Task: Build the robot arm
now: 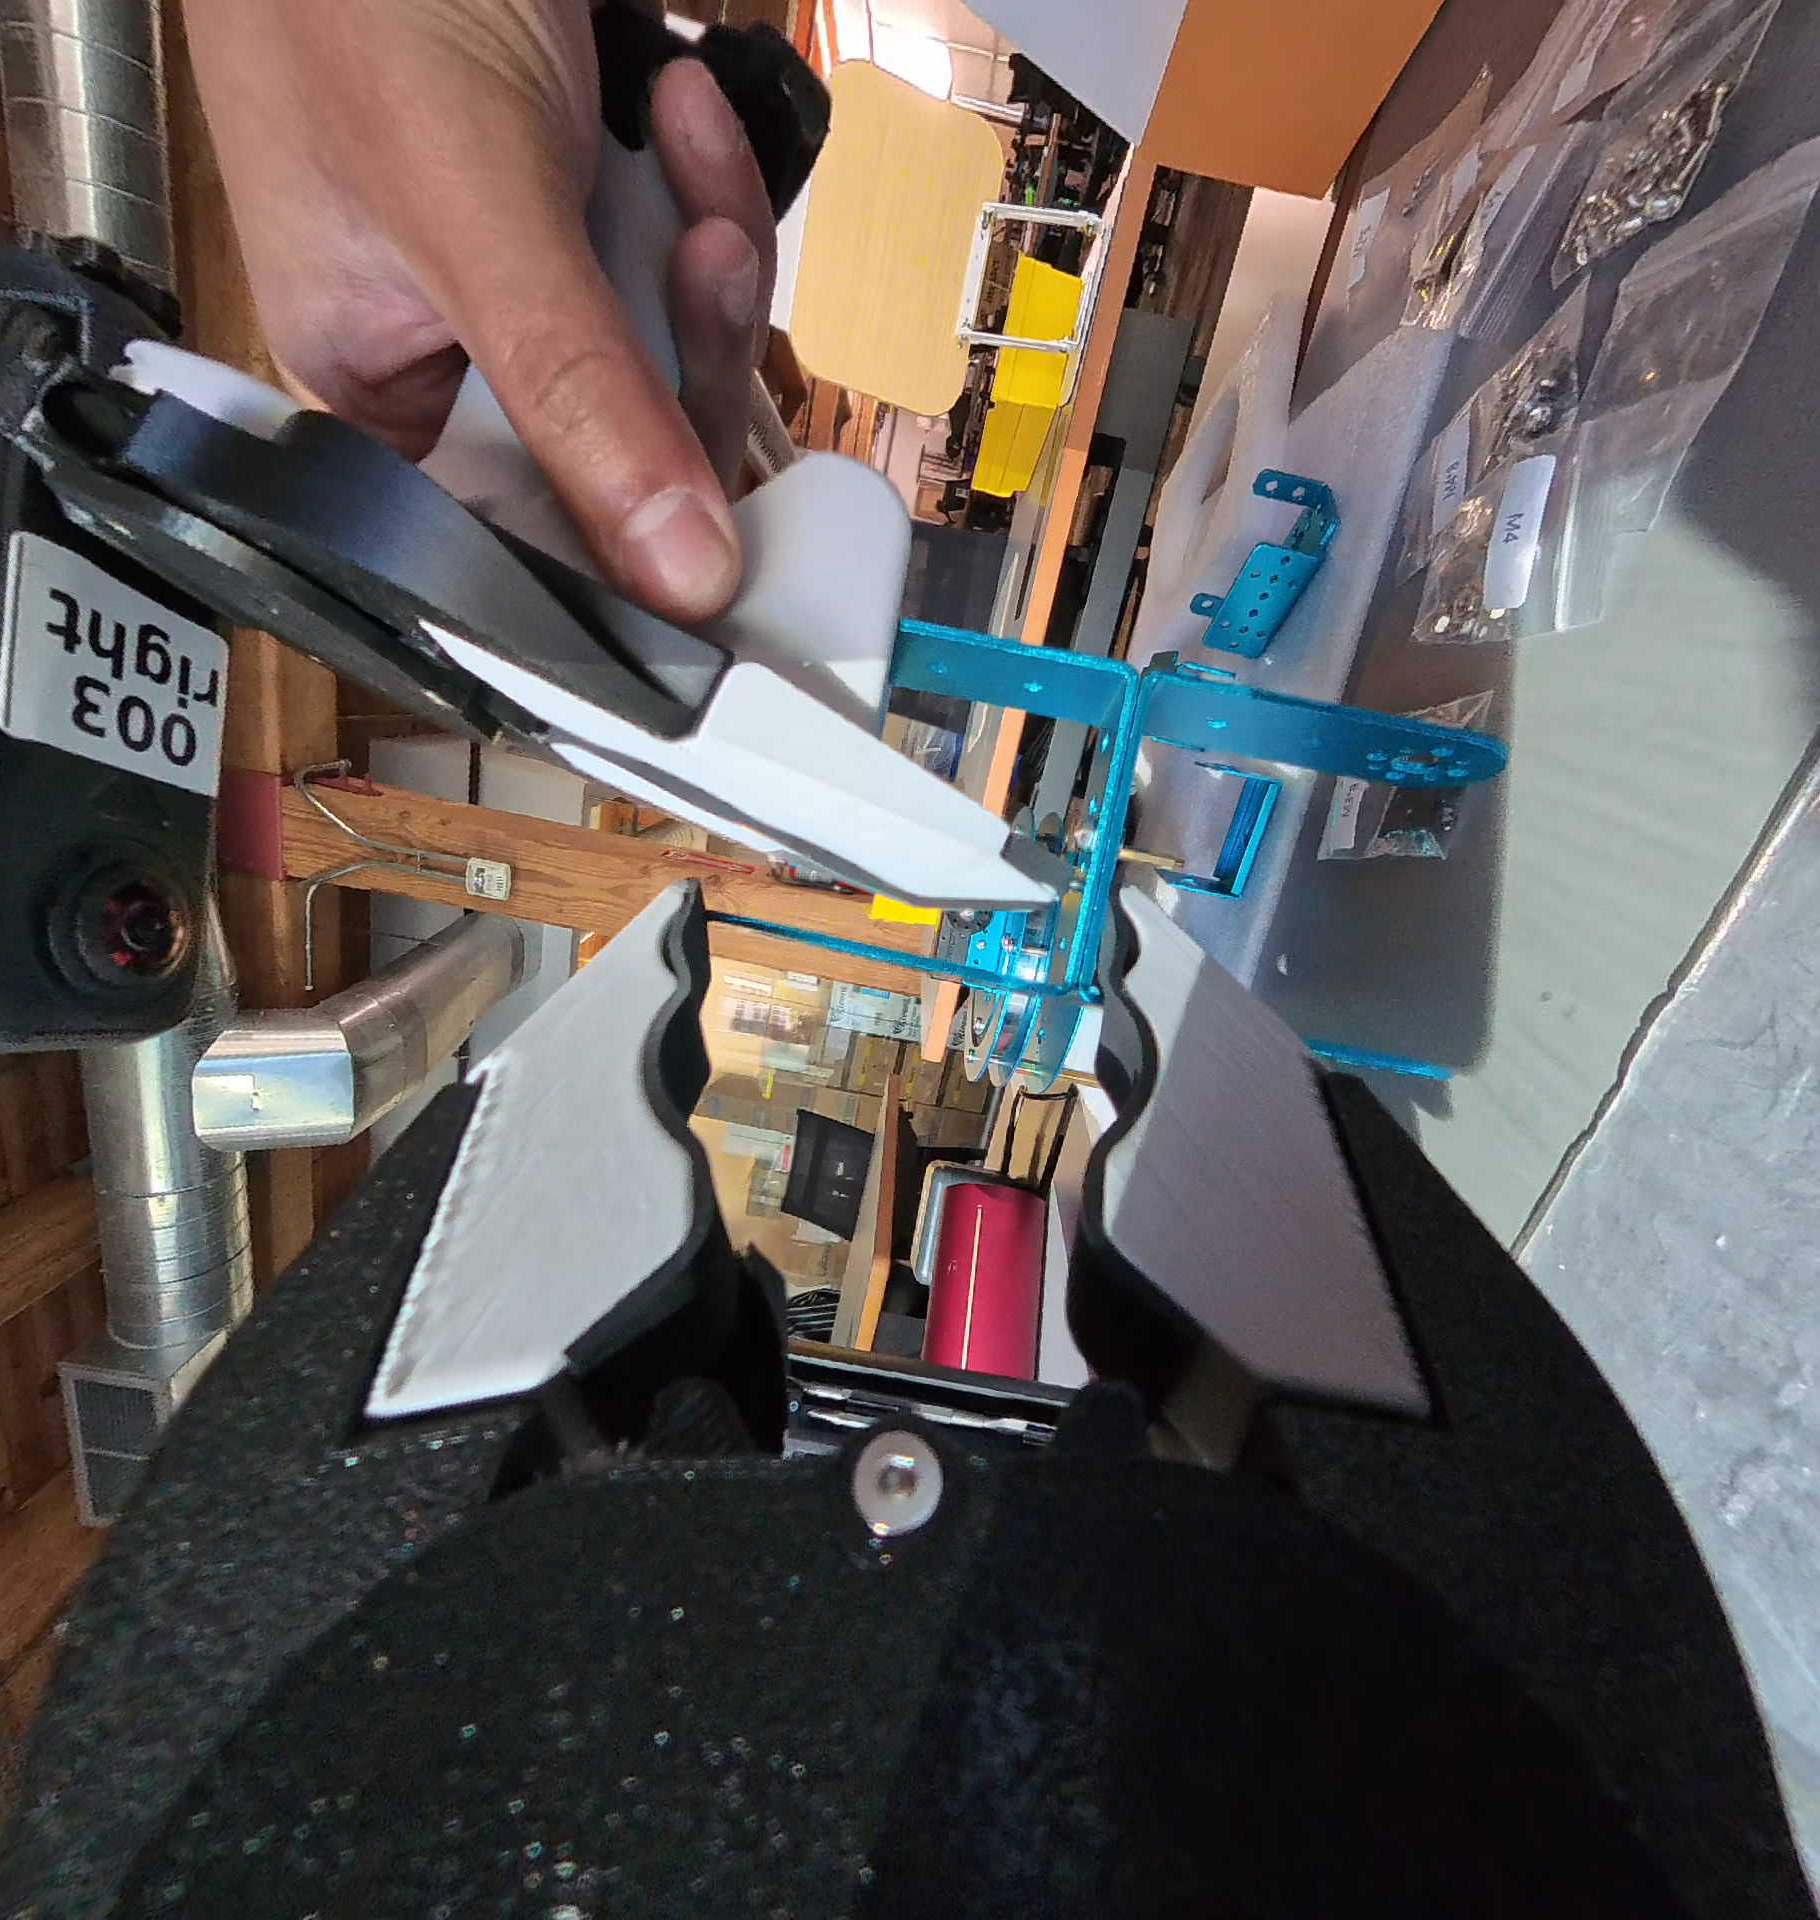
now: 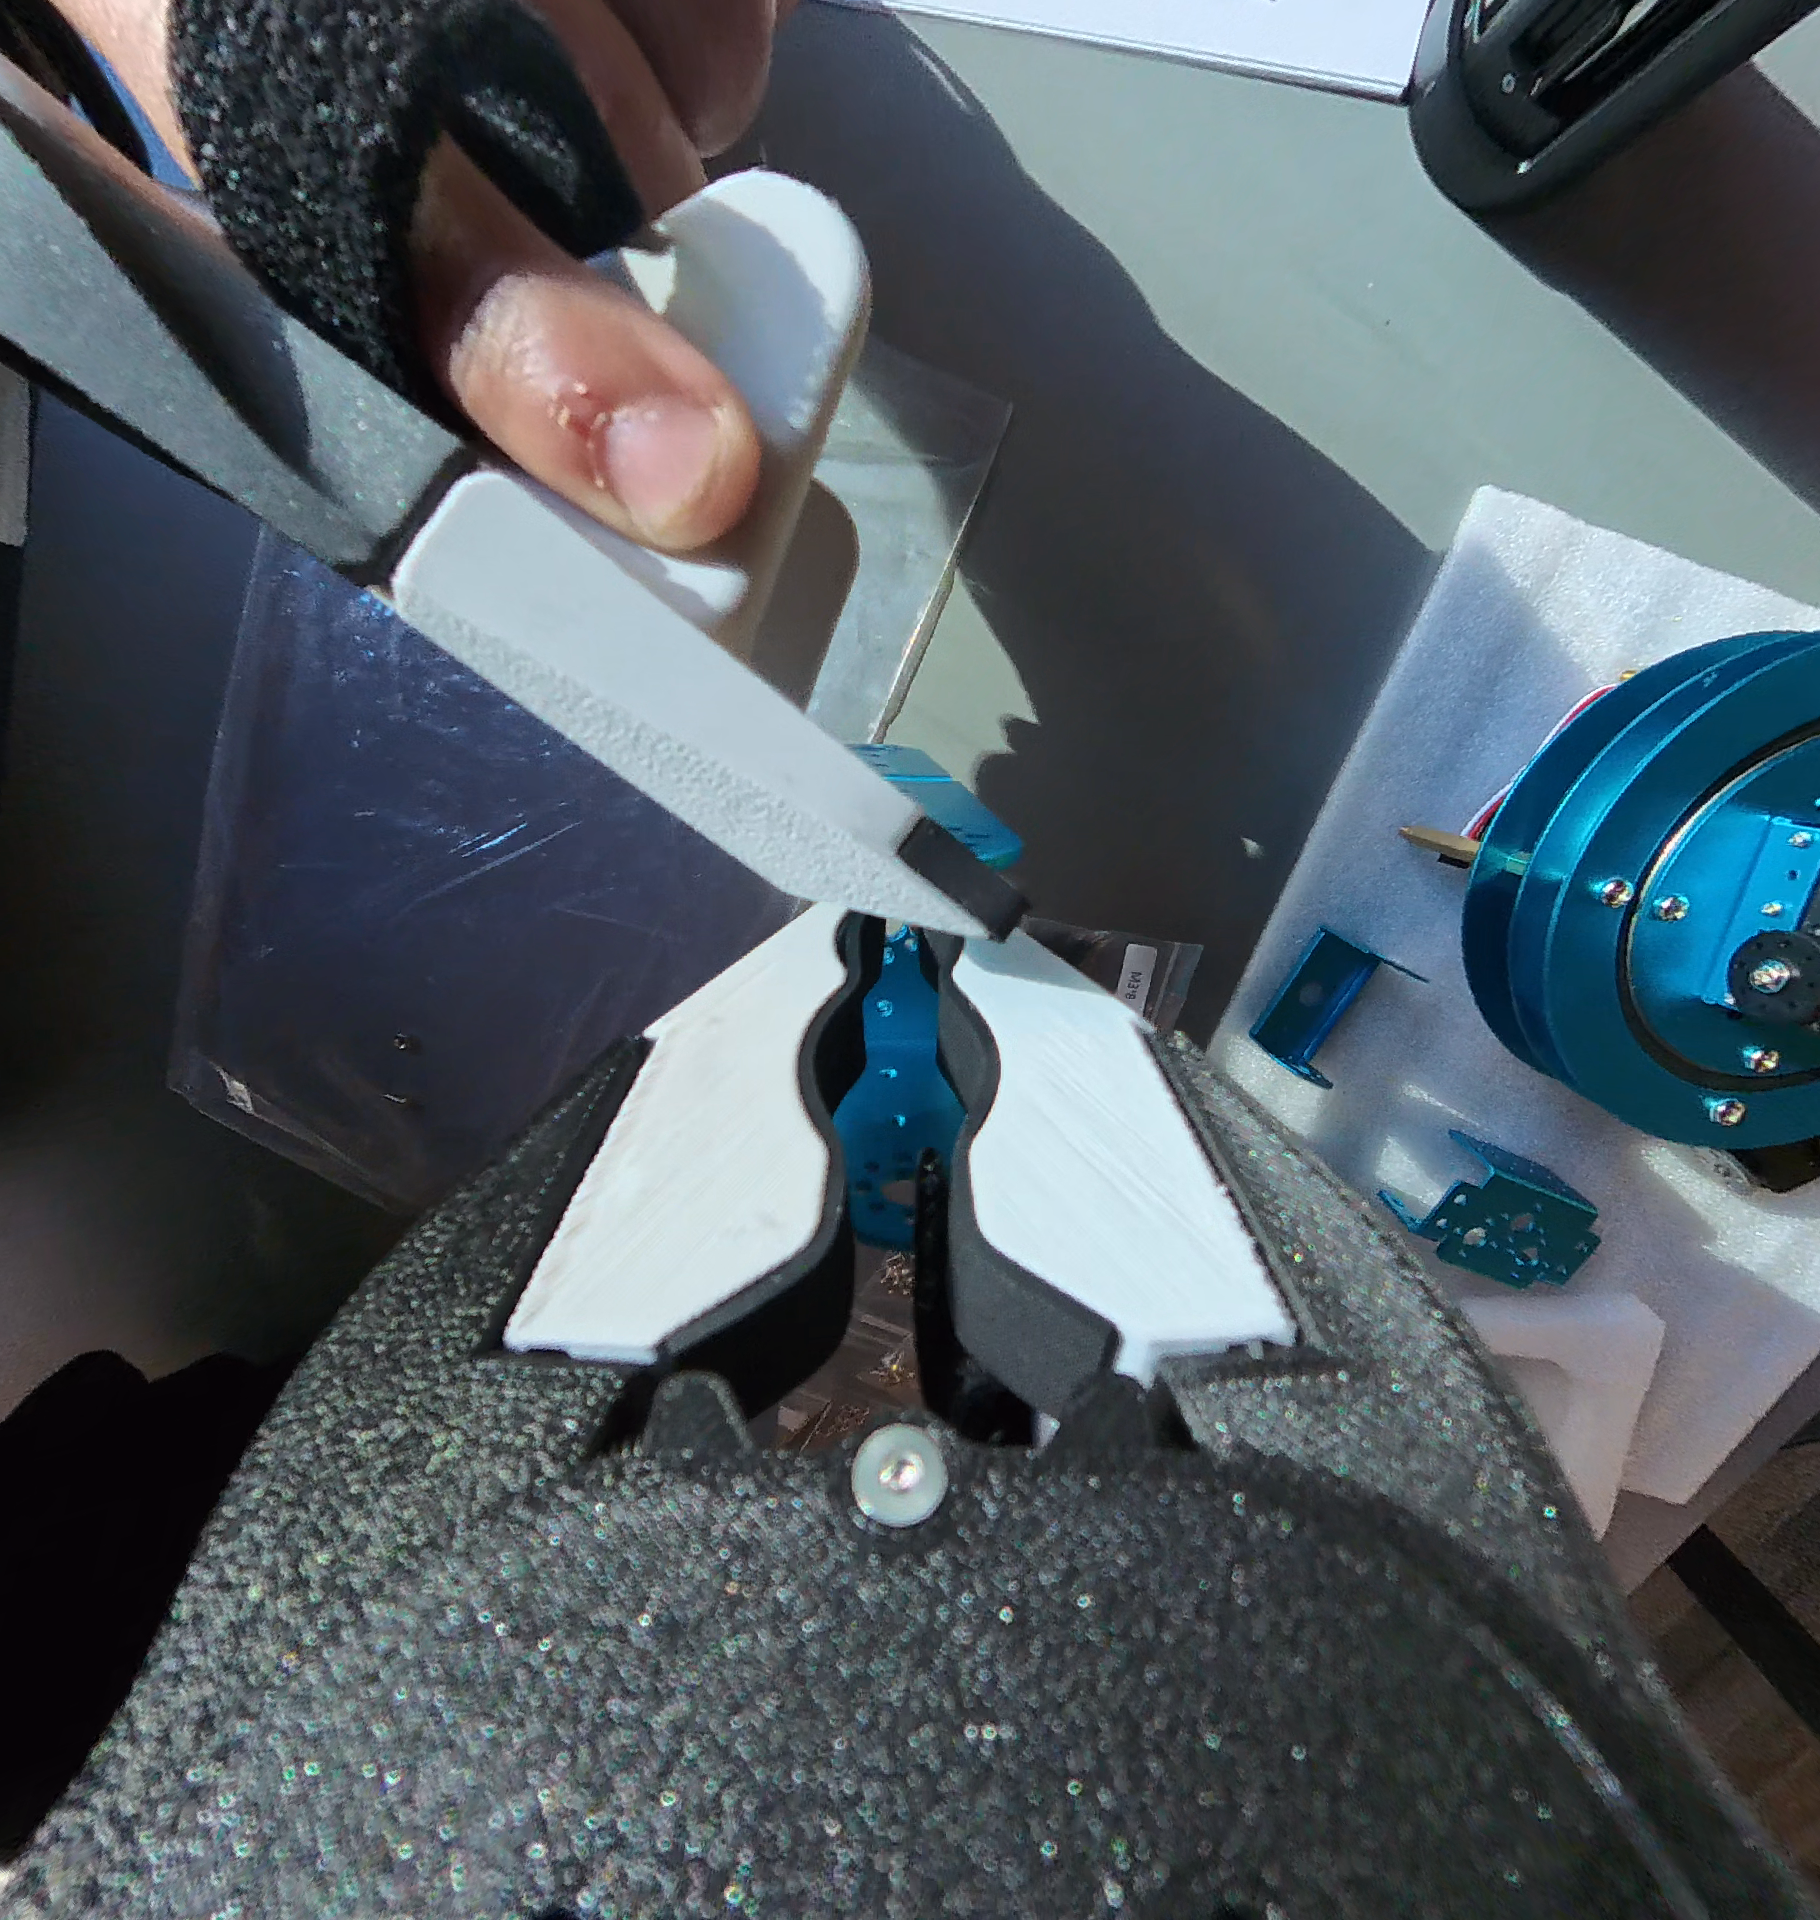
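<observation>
My right gripper (image 2: 901, 935) is shut on a blue metal bracket with holes (image 2: 890, 1091), which sits upright between its pads. In the left wrist view this gripper (image 1: 1031, 883) comes in from the upper left, held by a hand (image 1: 490, 260), with its tip on the blue U-shaped bracket (image 1: 1020, 675). My left gripper (image 1: 911, 914) is open wide. The bracket's thin lower arm crosses the gap at its fingertips; I cannot tell whether they touch it. In the right wrist view one left finger (image 2: 781, 810) slants in from the upper left, ending just above the right gripper's tips.
A round blue turntable base (image 2: 1612, 883) and two small blue brackets (image 2: 1311, 1008) (image 2: 1498, 1226) lie on white foam (image 2: 1508, 644) to the right. A long blue bracket with a round end (image 1: 1332, 727) and bags of screws (image 1: 1508, 540) lie on the table. A clear plastic sheet (image 2: 449, 883) lies to the left.
</observation>
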Demonstrator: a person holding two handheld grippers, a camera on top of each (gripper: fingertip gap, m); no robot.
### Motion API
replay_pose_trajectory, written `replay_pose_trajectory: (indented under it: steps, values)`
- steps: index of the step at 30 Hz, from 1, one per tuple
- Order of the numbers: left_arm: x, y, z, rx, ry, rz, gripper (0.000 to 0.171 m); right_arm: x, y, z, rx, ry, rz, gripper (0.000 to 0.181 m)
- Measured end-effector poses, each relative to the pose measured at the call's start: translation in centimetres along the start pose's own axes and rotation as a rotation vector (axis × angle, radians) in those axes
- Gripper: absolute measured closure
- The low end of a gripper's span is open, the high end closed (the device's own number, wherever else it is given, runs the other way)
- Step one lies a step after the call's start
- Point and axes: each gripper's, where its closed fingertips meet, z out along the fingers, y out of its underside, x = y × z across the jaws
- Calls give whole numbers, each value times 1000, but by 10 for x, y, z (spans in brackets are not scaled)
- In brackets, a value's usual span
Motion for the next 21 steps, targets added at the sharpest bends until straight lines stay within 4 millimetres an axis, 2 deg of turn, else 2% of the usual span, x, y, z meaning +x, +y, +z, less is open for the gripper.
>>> replay_pose_trajectory:
  steps: [21]
  values:
    - [0, 1, 1, 4, -12, 6, 97, 0, -1, 1, 16, -7, -3, 177]
